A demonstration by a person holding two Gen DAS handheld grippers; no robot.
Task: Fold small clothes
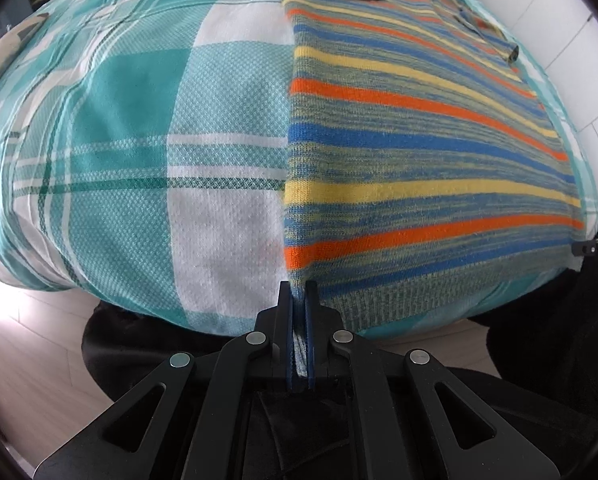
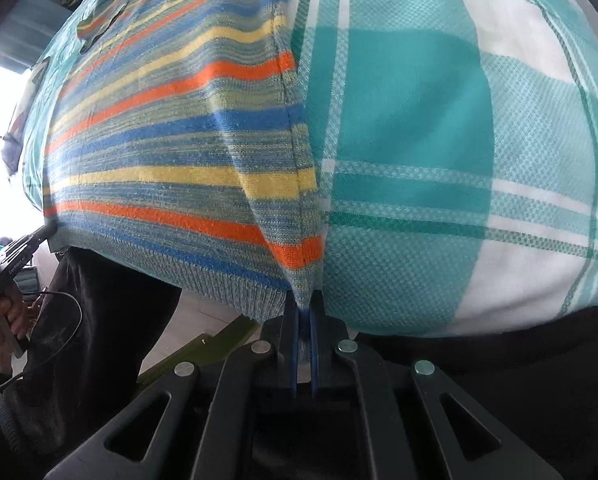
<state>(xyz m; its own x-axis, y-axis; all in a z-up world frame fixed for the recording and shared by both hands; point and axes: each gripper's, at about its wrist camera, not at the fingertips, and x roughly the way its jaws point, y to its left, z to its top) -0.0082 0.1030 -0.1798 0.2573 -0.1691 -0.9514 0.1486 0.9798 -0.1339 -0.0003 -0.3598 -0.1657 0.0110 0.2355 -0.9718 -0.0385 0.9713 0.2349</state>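
Gripping striped knit sweater hem corners, left gripper and right gripper fingers were clamped shut; soft, limp, light on bed.

We've got a teal-and-white plaid bedsheet spreading out ahead of the fingers, pale wood-look floor down below them to one side, and a white panelled wall far beyond.

A bed has a checked cover of green-blue and white squares. A striped sweater lies flat on it, with blue, yellow and orange stripes, reaching the near edge.
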